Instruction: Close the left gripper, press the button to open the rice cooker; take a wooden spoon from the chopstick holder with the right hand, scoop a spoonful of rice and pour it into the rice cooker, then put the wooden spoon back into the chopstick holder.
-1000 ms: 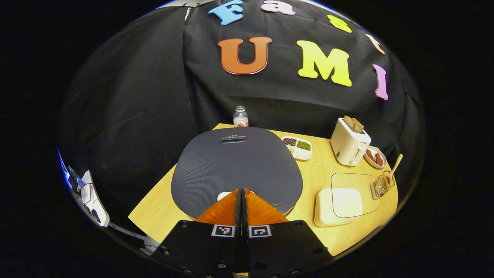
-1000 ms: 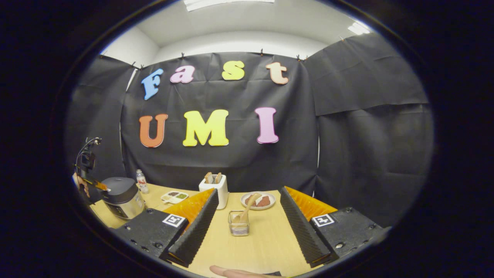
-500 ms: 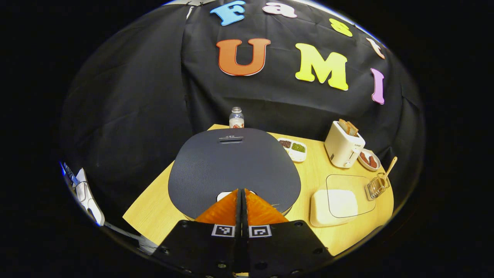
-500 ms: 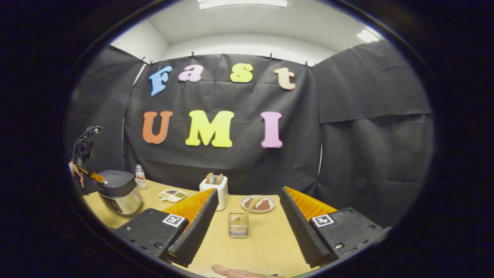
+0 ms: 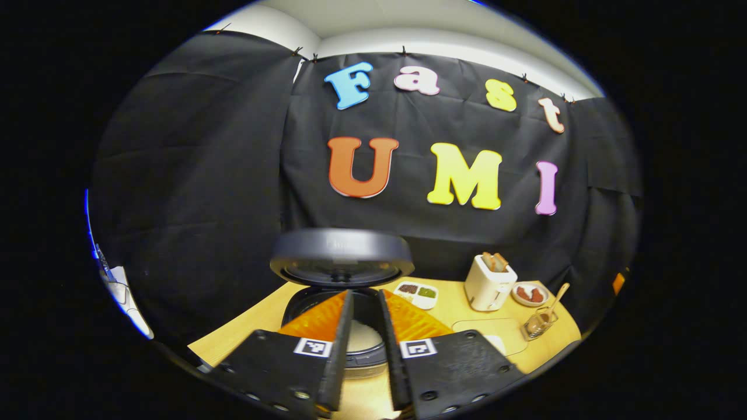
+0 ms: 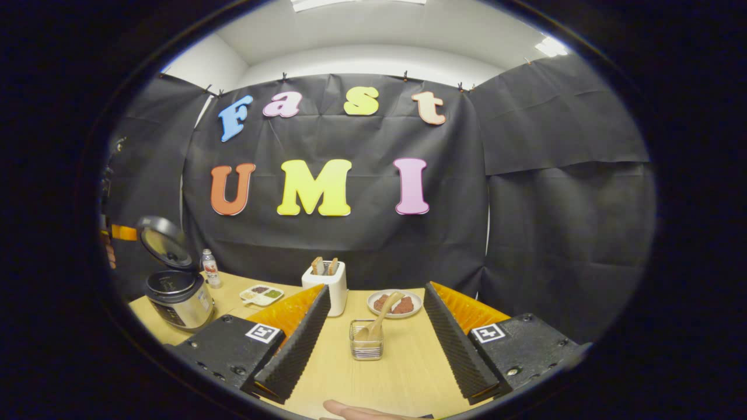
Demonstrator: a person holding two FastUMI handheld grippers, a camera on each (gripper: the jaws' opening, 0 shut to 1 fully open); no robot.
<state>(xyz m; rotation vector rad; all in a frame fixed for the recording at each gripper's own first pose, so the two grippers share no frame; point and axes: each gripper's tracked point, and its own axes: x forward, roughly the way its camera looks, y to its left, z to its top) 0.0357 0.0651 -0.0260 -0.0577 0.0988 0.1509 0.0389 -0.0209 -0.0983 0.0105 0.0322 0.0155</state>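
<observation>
The rice cooker (image 5: 350,315) stands with its lid (image 5: 342,256) sprung up, so the button press looks done. The left gripper (image 5: 363,350) hovers just in front of the cooker, its 2 fingers slightly apart with nothing between them. To the right of the cooker, past the toaster (image 6: 328,284), the wire chopstick holder (image 6: 366,346) keeps the wooden spoon (image 6: 379,318) leaning handle-up, easy to pinch. The right gripper (image 6: 373,344) faces the holder with fingers wide apart, framing it, likely ready for the spoon.
</observation>
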